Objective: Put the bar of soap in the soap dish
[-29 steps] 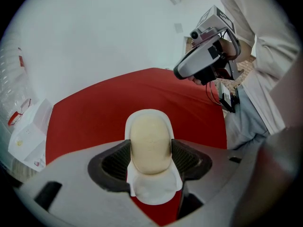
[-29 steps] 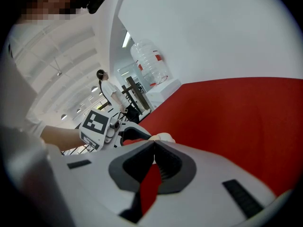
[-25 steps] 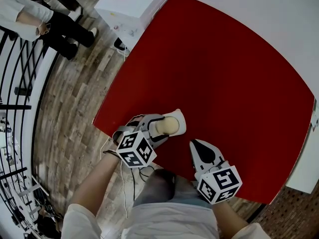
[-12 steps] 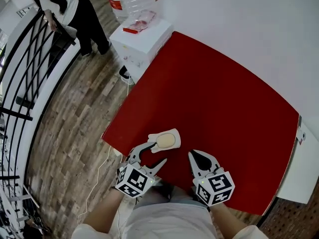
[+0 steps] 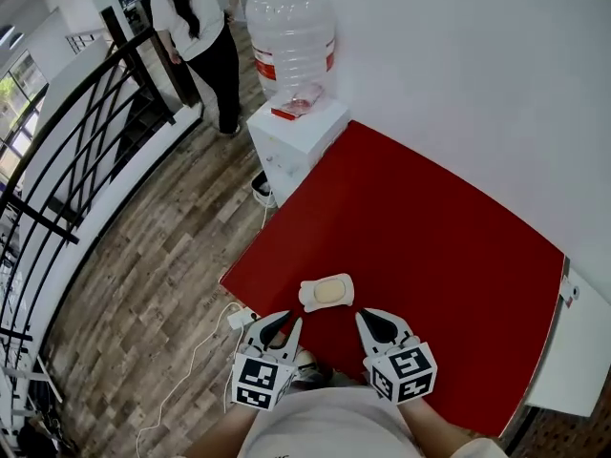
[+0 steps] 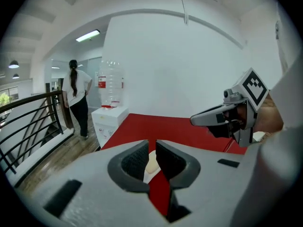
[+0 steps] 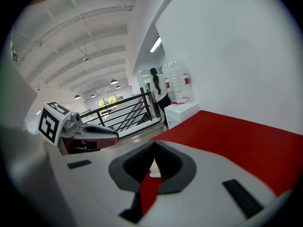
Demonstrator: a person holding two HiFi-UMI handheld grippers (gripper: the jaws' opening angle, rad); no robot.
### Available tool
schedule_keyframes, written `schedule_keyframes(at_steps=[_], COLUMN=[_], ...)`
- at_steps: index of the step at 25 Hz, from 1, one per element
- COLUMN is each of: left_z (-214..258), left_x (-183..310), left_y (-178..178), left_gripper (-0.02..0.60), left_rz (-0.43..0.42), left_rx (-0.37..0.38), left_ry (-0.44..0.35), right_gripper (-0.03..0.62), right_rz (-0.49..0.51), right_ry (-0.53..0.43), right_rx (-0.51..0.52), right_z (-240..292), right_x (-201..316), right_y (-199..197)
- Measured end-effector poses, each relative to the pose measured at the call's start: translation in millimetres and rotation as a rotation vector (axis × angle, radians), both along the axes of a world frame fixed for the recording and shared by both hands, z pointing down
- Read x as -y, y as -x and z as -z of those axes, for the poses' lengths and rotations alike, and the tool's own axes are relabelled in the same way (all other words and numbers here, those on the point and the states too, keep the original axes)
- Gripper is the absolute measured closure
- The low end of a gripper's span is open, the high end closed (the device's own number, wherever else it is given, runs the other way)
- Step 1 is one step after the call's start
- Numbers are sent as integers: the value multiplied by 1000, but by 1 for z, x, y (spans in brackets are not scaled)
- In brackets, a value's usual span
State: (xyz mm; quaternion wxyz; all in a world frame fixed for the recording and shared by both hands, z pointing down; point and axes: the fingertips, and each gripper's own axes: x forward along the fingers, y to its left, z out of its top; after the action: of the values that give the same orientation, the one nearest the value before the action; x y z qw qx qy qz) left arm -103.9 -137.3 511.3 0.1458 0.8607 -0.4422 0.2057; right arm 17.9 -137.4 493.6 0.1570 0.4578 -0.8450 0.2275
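A beige bar of soap lies in the white soap dish near the front edge of the red table. My left gripper hangs short of the dish, off its front-left. Its jaws are closing to a narrow gap with nothing between them. Through that gap in the left gripper view the soap shows farther off. My right gripper hovers to the dish's front-right, shut and empty. In the right gripper view a sliver of the dish shows beyond the tips.
A white cabinet carrying a big water bottle stands at the table's far left corner. A person stands beyond it, by a black stair railing. Wooden floor with a cable lies left; a white wall backs the table.
Both grippers have lifted and drawn back from the dish toward me. The left one, earlier wide open around the dish, has left it and narrowed its jaws. The soap stayed in the dish.
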Motion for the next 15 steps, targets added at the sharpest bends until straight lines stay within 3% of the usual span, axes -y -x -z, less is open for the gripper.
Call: schedule_keyframes(at_steps=[5,15], left_z=[13,12], left_x=[-15,-29], left_y=[2,4], left_gripper=[566,574], left_rz=[76,144], left_rx=[21,-22], left_ry=[-51,-26], right_gripper=[589,589], right_rz=[21,70], right_ry=[-13,-16], right_rx=[1,-34], right_z=[7,8], right_x=[-8,-22], right_y=[12,23])
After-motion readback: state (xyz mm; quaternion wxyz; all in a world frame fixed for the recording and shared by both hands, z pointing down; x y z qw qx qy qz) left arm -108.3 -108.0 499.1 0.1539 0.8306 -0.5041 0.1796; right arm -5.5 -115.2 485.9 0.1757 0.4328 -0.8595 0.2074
